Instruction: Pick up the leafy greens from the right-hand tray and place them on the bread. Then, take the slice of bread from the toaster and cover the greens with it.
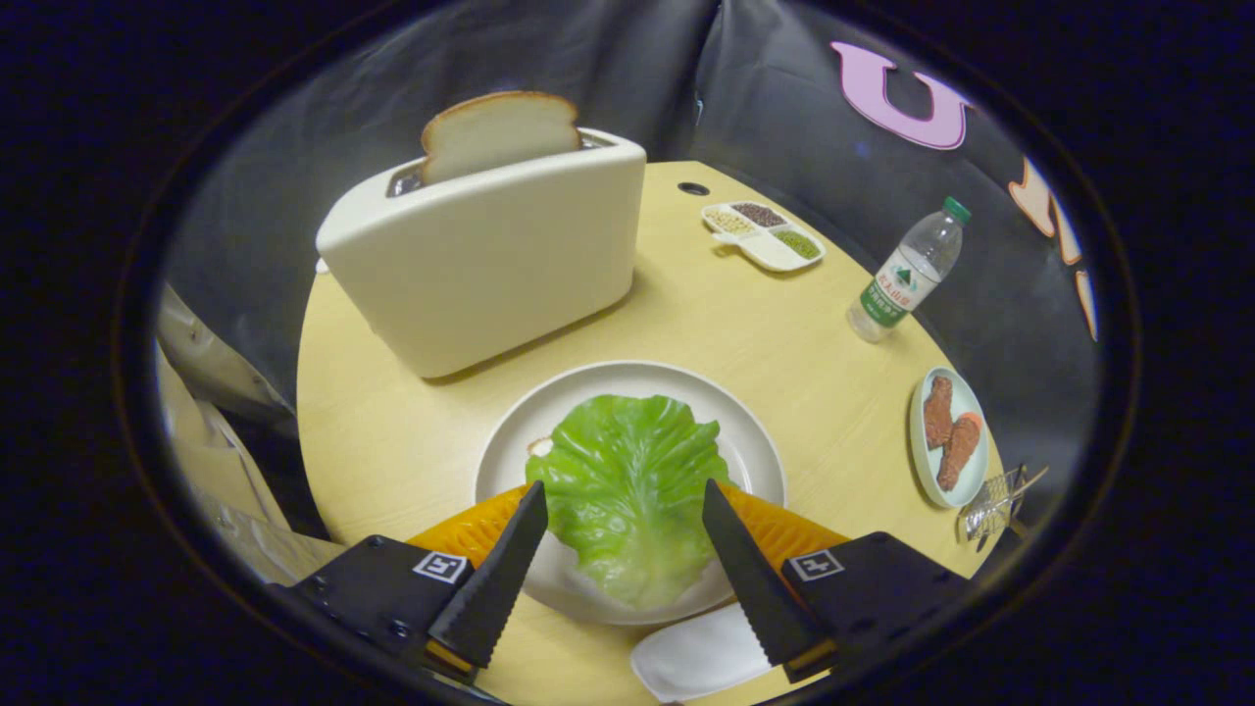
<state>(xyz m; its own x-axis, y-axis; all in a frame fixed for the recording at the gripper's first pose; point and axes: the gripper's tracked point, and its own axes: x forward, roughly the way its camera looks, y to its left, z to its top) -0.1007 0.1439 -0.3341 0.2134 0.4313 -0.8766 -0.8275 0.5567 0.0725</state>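
Gripper view: my gripper hangs apart over one lettuce leaf on one plate; toaster beyond holds one bread slice.

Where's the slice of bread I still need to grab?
The bread slice stands upright in the white toaster, beyond the plate with the lettuce leaf and the open gripper.

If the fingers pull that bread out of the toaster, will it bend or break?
The bread slice stands upright in the toaster unsupported, so it probably stays fairly stiff. It looks thin, so likely light and easily dented by a hard squeeze. The open gripper is over the lettuce leaf, touching nothing.
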